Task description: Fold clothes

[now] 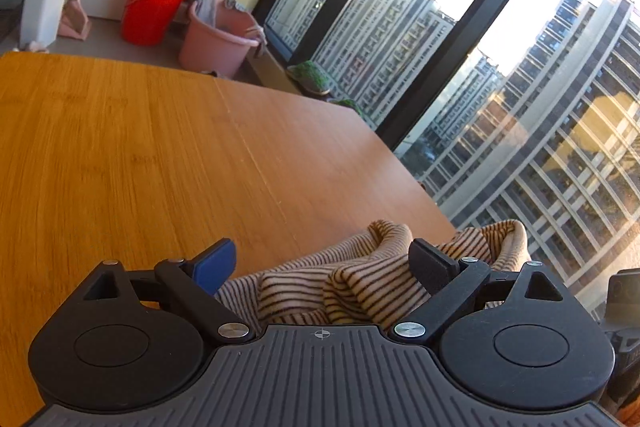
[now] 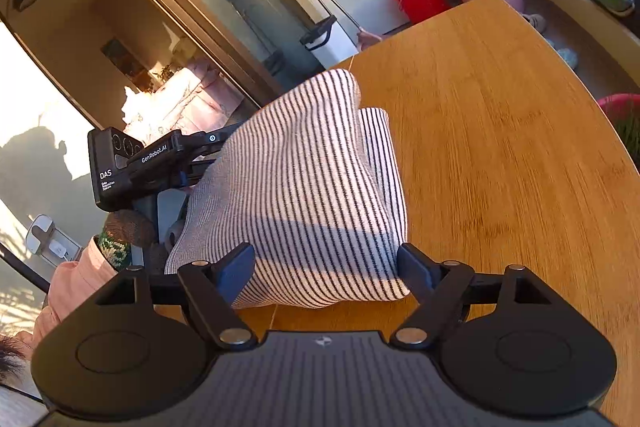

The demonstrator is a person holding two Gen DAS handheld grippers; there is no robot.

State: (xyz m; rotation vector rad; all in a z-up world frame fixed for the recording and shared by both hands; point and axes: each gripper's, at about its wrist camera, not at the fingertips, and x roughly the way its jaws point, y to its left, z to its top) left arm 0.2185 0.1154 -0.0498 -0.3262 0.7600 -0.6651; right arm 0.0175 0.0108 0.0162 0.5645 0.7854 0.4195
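Over wooden table (image 2: 500,147) | striped garment (image 2: 304,187) | both grippers apparently open

You're working soft striped knit cloth (image 2: 304,187) over a smooth, satin wood-grain tabletop (image 1: 120,147); matt black plastic claw (image 2: 326,271), shiny metal pins.

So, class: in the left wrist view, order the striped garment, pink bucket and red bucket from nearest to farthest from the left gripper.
1. Striped garment: between the left gripper's fingers.
2. Pink bucket: beyond the table's far edge, centre.
3. Red bucket: behind it, further left.
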